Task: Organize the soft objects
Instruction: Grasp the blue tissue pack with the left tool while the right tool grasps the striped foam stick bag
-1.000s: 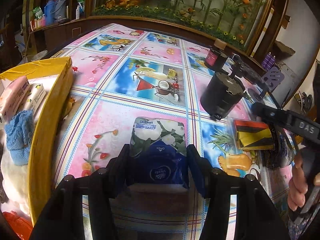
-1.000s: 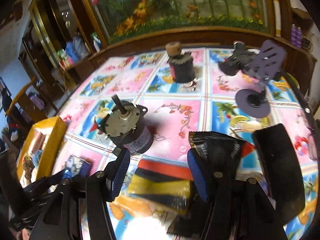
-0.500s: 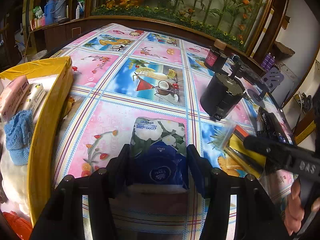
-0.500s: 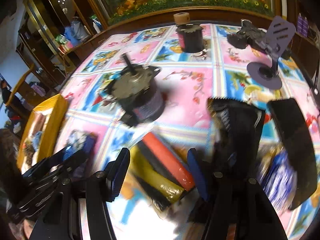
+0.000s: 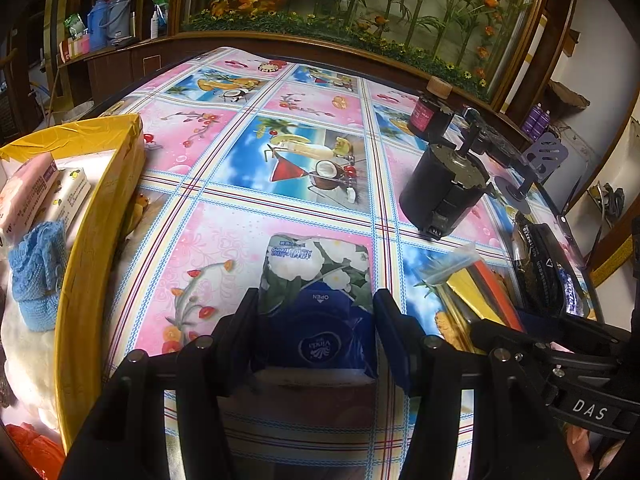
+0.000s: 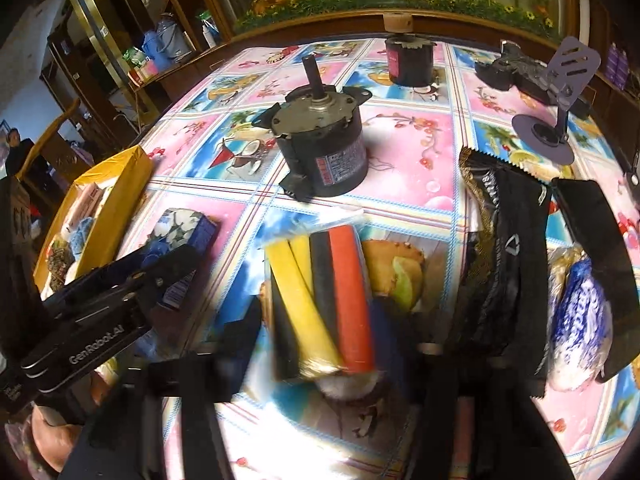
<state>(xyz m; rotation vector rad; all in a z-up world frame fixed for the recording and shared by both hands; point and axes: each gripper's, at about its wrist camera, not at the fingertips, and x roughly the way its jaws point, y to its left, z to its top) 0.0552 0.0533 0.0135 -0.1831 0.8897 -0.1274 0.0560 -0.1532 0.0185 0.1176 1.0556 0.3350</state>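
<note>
Left wrist view: the tissue pack (image 5: 316, 300), blue w/ white flowers, is seen lying flat on the patterned tablecloth (image 5: 248, 152), its near end clamped between the pads of the left gripper (image 5: 316, 320), both pads pressed against its sides. To the left, the yellow box (image 5: 92, 240) is seen w/ a pink pack (image 5: 28, 192), a white pack (image 5: 70, 196) and a blue knitted item (image 5: 38, 276) inside. To the right, a black motor (image 5: 444, 188) is stood on the cloth, a dark jar (image 5: 430, 112) w/ a wooden lid behind it. Further right, a clear bag of coloured strips (image 5: 476, 292) is seen beside a black sachet (image 5: 536, 264), and the right gripper (image 5: 532, 328) is seen from the side at that bag. Right wrist view: the bag of coloured strips (image 6: 324, 300), yellow, black and red, is seen between the fingers of the right gripper (image 6: 320, 336), whose jaws are closing; the picture is blurred there, so contact by the pads can't be told. The black sachet (image 6: 500, 272) is laid just right of the bag, a blue-and-white wrapped item (image 6: 580, 316) beyond it beside a black flat object (image 6: 596, 248). The black motor (image 6: 324, 152) is stood behind the bag, the dark jar (image 6: 408, 60) and a purple phone stand (image 6: 560, 92) further back. At left, the left gripper (image 6: 160, 276) is seen on the tissue pack (image 6: 184, 228), next to the yellow box (image 6: 116, 208).
</note>
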